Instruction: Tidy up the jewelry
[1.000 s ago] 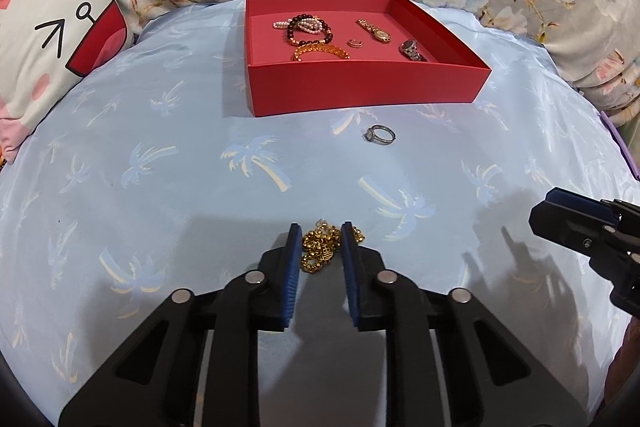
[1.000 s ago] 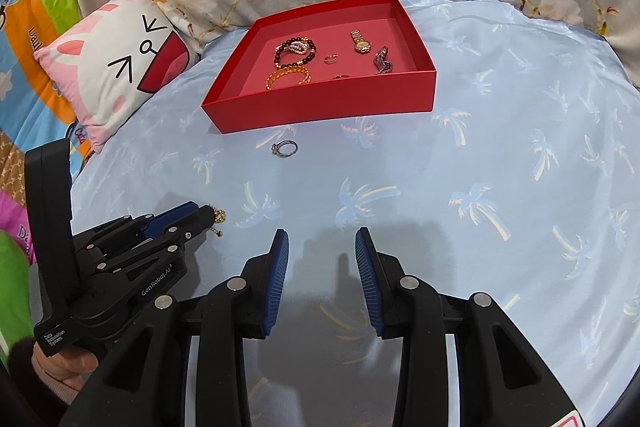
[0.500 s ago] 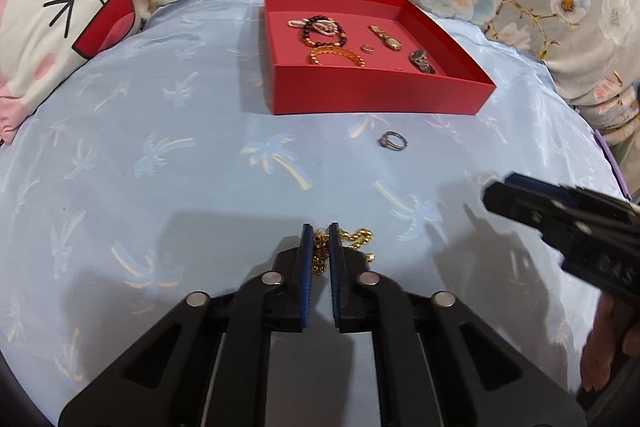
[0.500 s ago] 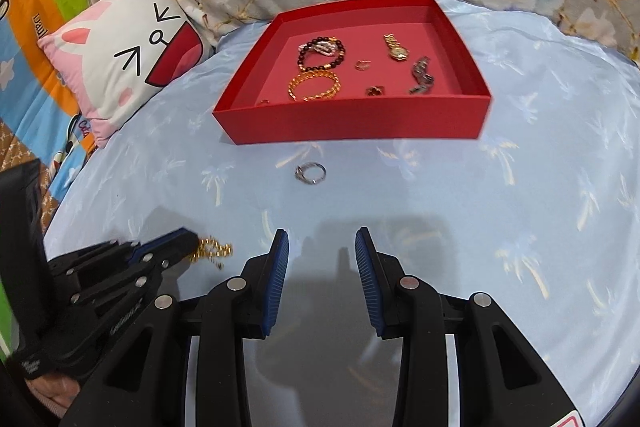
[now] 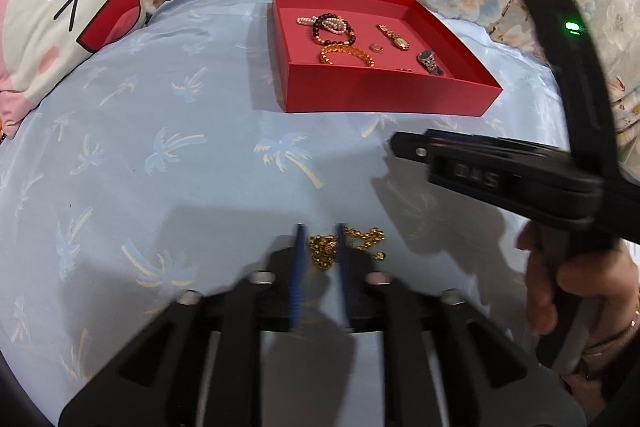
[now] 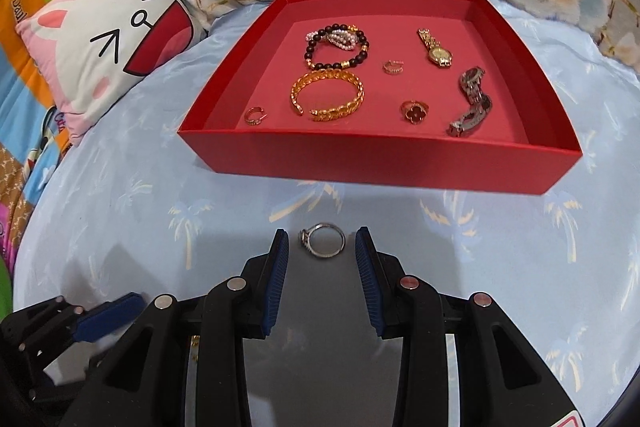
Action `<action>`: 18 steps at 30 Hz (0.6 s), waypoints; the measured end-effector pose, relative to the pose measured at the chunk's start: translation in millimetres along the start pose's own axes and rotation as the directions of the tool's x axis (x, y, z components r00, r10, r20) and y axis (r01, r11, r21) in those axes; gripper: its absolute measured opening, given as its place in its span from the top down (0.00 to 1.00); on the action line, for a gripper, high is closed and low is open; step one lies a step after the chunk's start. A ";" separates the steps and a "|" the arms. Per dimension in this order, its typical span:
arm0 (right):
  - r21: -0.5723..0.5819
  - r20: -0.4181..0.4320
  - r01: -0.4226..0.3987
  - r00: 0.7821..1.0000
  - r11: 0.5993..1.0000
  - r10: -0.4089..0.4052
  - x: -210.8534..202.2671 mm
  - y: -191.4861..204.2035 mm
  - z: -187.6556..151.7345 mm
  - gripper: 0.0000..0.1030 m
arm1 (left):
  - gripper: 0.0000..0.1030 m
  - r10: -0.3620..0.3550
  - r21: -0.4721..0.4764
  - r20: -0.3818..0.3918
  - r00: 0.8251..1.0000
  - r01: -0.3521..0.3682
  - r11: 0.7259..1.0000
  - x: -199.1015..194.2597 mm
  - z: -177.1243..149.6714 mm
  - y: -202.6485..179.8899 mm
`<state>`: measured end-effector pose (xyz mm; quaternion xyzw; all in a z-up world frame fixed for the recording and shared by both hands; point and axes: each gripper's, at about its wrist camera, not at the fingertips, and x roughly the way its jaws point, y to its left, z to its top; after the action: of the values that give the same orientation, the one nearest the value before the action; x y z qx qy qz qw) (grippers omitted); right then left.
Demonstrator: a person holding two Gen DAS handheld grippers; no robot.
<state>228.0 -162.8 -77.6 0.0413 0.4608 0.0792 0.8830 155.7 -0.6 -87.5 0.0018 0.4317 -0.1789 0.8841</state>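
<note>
Both grippers are black plastic frames with cut-out openings, round silver screw heads and ribbed blue pads on the fingers (image 6: 280, 267). In the left wrist view the right gripper (image 5: 404, 147) carries raised lettering, too blurred to read, and a tall black post with a green light. The right hand (image 5: 580, 287) seems to wear a thin ring.

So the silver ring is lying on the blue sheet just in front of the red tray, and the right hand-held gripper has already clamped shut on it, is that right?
Not quite. The silver ring does lie on the blue sheet in front of the red tray, but the right hand-held gripper is open: the right wrist view shows its pads standing clear on either side of the ring.
</note>
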 end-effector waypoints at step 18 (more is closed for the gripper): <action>0.070 0.033 0.023 0.999 0.997 -0.025 -34.9 -24.0 -20.4 0.78 | 0.65 0.031 0.091 0.021 0.999 -0.033 0.995 8.5 -6.0 -20.0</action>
<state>194.1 -192.5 -64.6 0.0677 0.4489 0.0518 0.8895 149.6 -21.0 -94.7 0.0477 0.4142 -0.1843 0.8901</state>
